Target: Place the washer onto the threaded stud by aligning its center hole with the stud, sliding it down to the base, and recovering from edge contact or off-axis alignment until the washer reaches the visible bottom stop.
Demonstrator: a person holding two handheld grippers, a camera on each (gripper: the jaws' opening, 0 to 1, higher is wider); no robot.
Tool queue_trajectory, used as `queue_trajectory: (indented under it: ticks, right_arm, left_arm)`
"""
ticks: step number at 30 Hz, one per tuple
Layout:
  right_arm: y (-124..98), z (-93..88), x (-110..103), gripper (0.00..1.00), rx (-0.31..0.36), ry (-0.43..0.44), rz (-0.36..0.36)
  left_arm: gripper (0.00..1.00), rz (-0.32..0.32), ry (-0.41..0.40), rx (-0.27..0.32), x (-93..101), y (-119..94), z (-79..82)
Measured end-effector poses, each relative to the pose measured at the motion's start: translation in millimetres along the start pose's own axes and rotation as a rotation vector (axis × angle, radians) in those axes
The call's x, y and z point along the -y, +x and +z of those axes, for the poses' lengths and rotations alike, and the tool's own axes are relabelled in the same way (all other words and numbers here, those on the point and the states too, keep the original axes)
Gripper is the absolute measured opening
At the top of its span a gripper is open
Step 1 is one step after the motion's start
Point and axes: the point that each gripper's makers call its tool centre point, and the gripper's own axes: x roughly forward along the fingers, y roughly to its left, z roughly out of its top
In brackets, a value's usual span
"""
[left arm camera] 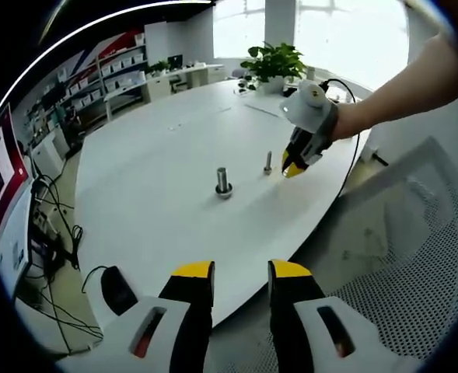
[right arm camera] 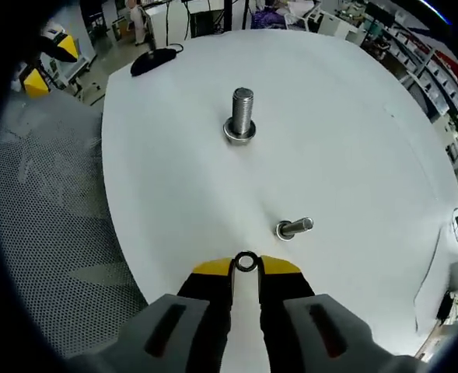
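Right gripper point(right arm camera: 246, 265) clamped on small dark metal ring washer point(right arm camera: 246, 262), near thin silver threaded stud point(right arm camera: 293, 228) on white tabletop point(right arm camera: 353, 140); left gripper point(left arm camera: 241, 271) narrowly parted, empty.

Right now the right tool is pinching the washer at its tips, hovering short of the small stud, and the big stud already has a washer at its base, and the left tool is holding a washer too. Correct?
One thing is off: the left tool holds nothing; the left gripper view shows its tips apart and bare. The rest stands: in the right gripper view the right tool pinches the washer short of the small stud, and the big stud has a ring at its base.

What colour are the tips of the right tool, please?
Yellow tips on the right tool, clearest in the right gripper view.
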Motion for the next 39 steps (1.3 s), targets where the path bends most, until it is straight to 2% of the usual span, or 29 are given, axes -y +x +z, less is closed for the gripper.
queue_trajectory:
  ticks: [4, 14, 27, 39]
  right_arm:
    - [-8.0, 5.5, 8.1, 0.14, 0.018, 0.007, -0.013]
    - [-26.1, 30.0, 20.9, 0.14, 0.078, -0.040, -0.058]
    - [-18.3, 34.0, 31.9, 0.14, 0.066, -0.066, -0.072]
    - [-9.3, 33.0, 37.8, 0.14, 0.047, -0.055, -0.064]
  left_arm:
    - [0.26, 0.001, 0.000, 0.003, -0.1, -0.4, 0.5]
    - [0.26, -0.003, 0.000, 0.002, 0.4, -0.4, 0.3]
    - [0.25, -0.003, 0.000, -0.002, 0.5, -0.1, -0.7]
    - [0.25, -0.006, 0.001, -0.012, 0.9, 0.3, -2.3]
